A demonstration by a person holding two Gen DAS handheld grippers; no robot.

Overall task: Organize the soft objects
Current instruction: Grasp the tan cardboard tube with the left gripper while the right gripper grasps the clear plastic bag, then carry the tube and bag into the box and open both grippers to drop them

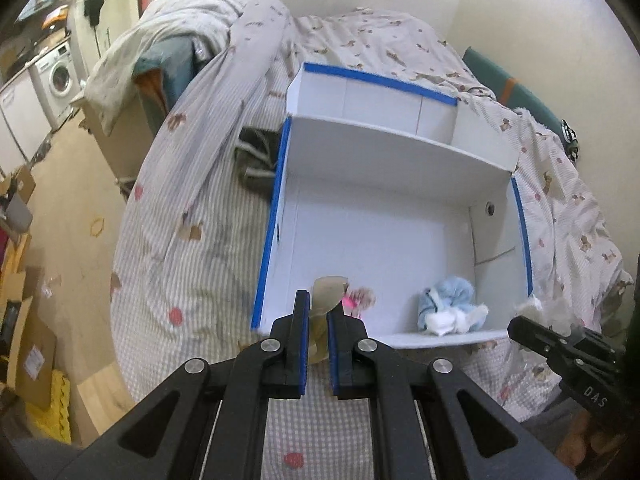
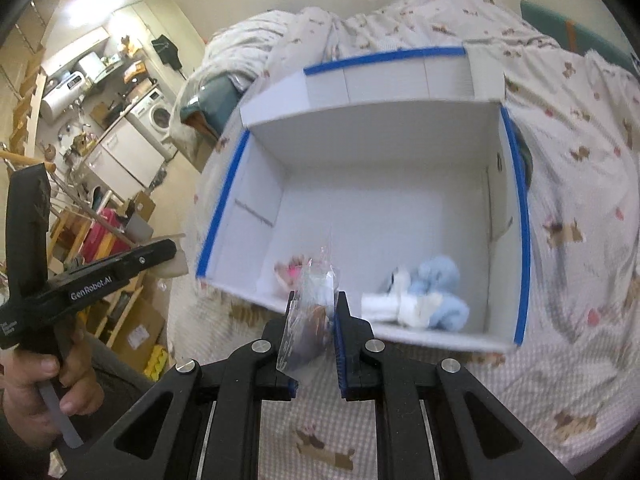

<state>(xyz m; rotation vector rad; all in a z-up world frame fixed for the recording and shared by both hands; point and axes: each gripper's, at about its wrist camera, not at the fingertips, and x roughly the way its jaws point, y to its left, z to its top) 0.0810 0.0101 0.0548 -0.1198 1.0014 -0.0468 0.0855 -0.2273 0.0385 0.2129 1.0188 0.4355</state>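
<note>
Grippers both loaded, both above the near edge of the bed. Left gripper [image 1: 318, 308] is clamped on a thin tan, translucent flap [image 1: 326, 292], pinched near its lower end so the top sticks up free past the fingertips. Right gripper [image 2: 314, 304] is clamped on a clear plastic packet [image 2: 310, 308] with something dark and brownish inside; the contents are too blurred to identify.

Risks, my read:
- The packet is slick film and may slide out between the pads if the grip sits on film only and not on the contents.
- The tan flap is floppy, so it may fold or catch on the box's near wall on the way in.
- The two grippers are close side by side, so they could bump if both go for the same spot.

Just beyond them, a white box [image 1: 384, 338] with blue-taped edges sits open on the checked bedsheet [image 1: 192, 264]. Inside, against the near wall: a small pink item [image 1: 358, 298] on the left, and a light-blue-and-white fluffy bundle [image 1: 446, 308] to its right, the two apart. The bundle looks like plush or a rolled cloth, so it should squash easily. The rest of the box floor is bare.

Farther back: a rumpled duvet [image 1: 240, 36], then the wall.
</note>
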